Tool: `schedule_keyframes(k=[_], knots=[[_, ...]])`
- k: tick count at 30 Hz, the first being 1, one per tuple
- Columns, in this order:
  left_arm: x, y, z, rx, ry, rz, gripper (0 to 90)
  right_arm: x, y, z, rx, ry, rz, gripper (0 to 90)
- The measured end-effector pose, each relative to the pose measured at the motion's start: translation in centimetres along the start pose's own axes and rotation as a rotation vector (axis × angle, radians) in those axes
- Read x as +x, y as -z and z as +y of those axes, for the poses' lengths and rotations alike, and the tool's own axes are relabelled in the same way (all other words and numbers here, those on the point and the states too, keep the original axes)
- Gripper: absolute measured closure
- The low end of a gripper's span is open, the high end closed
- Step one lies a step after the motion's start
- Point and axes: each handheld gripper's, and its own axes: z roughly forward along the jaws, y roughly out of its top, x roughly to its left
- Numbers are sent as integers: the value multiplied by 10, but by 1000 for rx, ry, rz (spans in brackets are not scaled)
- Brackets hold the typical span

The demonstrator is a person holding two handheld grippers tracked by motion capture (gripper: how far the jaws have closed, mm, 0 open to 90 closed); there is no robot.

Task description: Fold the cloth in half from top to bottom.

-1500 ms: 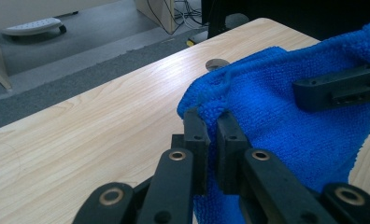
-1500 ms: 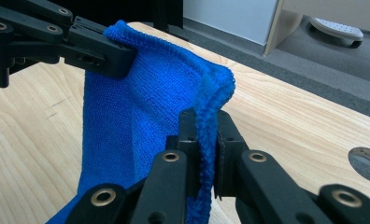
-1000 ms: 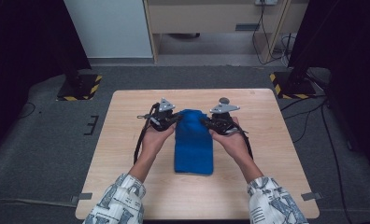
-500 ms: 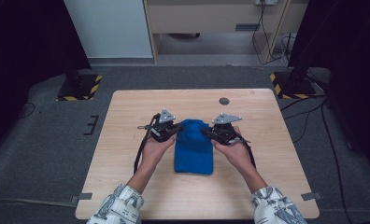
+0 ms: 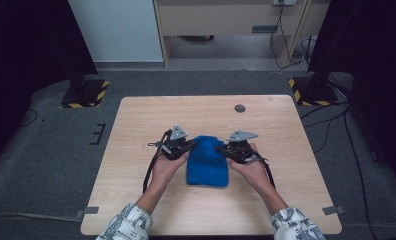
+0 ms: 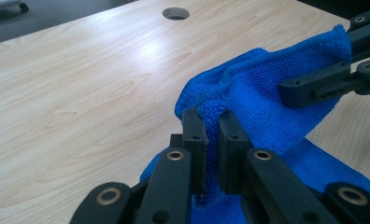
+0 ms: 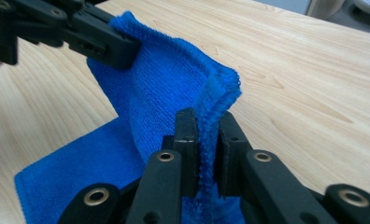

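Note:
A blue cloth lies folded on the wooden table, its far edge lifted between both hands. My left gripper is shut on the cloth's far left corner, and my right gripper is shut on the far right corner. In the left gripper view my jaws pinch the doubled blue cloth edge at the left gripper, with the other gripper holding the opposite corner at upper right. In the right gripper view the right gripper clamps the folded hem of the blue cloth.
A round cable hole sits in the table near its far edge. Black stands with yellow-striped bases flank the table on the floor. A cabinet stands behind the table.
Both hands have drawn the cloth's far edge toward the person and lower, folding it over the near part. The cloth's visible length has shortened.

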Motion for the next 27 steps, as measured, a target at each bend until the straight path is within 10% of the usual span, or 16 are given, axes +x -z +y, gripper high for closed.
schedule_keyframes(k=[16,27], knots=[[0,-1,-9,6,51,-32,796,1,2,-12,-33,-27,10,831],[-3,12,-6,-28,115,-58,384,4,5,-16,-28,-17,14,835]])
